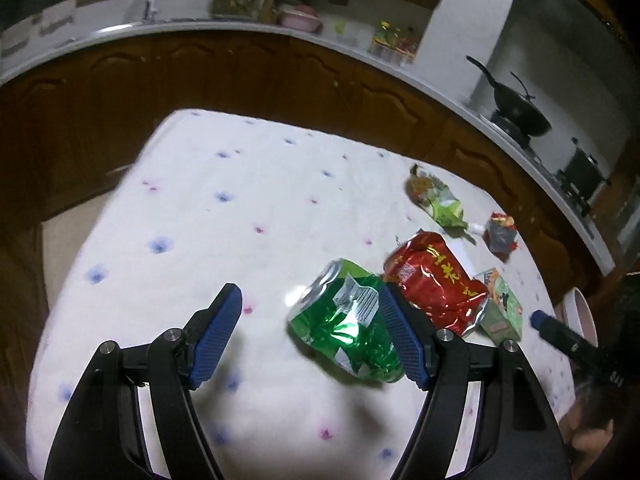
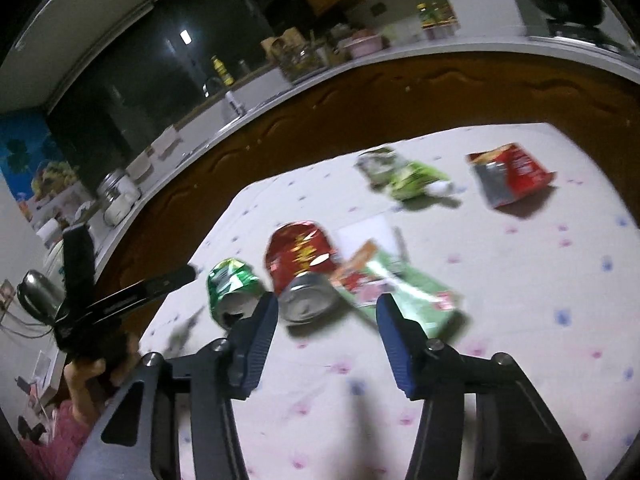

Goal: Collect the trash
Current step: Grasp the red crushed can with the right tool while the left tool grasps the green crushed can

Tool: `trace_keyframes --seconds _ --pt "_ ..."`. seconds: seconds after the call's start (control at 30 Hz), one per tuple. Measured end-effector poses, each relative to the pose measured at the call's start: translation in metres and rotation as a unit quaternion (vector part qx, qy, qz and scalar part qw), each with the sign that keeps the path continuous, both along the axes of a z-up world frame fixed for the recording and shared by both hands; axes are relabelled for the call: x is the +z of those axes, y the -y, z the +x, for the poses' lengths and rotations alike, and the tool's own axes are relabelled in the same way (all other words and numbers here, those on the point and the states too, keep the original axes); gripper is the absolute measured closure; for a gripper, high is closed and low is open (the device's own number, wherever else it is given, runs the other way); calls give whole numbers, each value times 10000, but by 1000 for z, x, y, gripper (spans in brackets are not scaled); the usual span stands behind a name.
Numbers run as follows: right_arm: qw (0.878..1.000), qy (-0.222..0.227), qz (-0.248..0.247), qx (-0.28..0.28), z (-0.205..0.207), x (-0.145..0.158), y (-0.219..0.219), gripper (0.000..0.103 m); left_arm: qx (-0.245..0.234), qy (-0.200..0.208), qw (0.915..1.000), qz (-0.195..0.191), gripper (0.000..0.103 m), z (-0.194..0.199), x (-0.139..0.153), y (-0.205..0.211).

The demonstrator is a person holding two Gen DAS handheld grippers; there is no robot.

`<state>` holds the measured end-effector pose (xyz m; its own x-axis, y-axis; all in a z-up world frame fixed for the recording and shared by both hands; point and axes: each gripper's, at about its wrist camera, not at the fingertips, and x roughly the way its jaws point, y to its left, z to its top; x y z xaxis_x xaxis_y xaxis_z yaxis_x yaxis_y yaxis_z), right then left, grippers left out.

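A crushed green can (image 1: pixel 344 320) (image 2: pixel 232 288) lies on the flowered tablecloth (image 1: pixel 240 208). My left gripper (image 1: pixel 309 294) is open around it; the can rests against the right pad and is well clear of the left one. Touching it on the right is a crushed red can (image 1: pixel 436 280) (image 2: pixel 300 264), with a green carton (image 1: pixel 502 308) (image 2: pixel 404 292) behind that. My right gripper (image 2: pixel 327 300) is open just short of the red can's silver end, with nothing between its pads. A green wrapper (image 1: pixel 436 200) (image 2: pixel 404 176) and a red snack bag (image 1: pixel 500 236) (image 2: pixel 508 176) lie farther back.
A white paper slip (image 2: pixel 366 236) sits behind the red can. A pale pink rim (image 1: pixel 580 312) shows at the table's right edge. Brown cabinets and a cluttered counter curve behind the table, with a wok (image 1: pixel 516 112) on the stove. A hand (image 2: pixel 84 372) holds the left gripper.
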<state>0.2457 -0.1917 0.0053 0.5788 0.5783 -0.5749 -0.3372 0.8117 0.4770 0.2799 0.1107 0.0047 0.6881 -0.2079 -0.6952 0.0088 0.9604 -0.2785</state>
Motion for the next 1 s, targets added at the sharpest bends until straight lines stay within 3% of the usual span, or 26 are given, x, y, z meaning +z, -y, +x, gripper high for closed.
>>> trace_keyframes --seconds 0.33,0.47,0.5,0.6,0.7,0.8,1.0 --pt "9986 -487 178 94 17 -24 -32 51 -598 -56 9982 41 32 20 -12 7" --pt "9972 -676 318 -70 28 -29 -33 51 -760 -130 9970 -7 51 25 -18 8" --pt "9967 -718 352 -115 31 -31 -32 51 -799 -121 9967 -50 60 25 -18 7" --pt "9958 -815 344 -224 39 -34 -32 63 -855 -53 9963 12 78 22 -14 9" --pt "9962 -755 320 -277 42 -31 -29 70 -1007 -59 9949 94 81 16 -13 12" --pt "9975 -627 179 -261 40 -25 -30 84 -1146 -48 9933 162 84 5 -10 15" --pt "9973 -690 153 -193 42 -22 -32 80 -1250 -184 9918 212 86 -9 -7 17"
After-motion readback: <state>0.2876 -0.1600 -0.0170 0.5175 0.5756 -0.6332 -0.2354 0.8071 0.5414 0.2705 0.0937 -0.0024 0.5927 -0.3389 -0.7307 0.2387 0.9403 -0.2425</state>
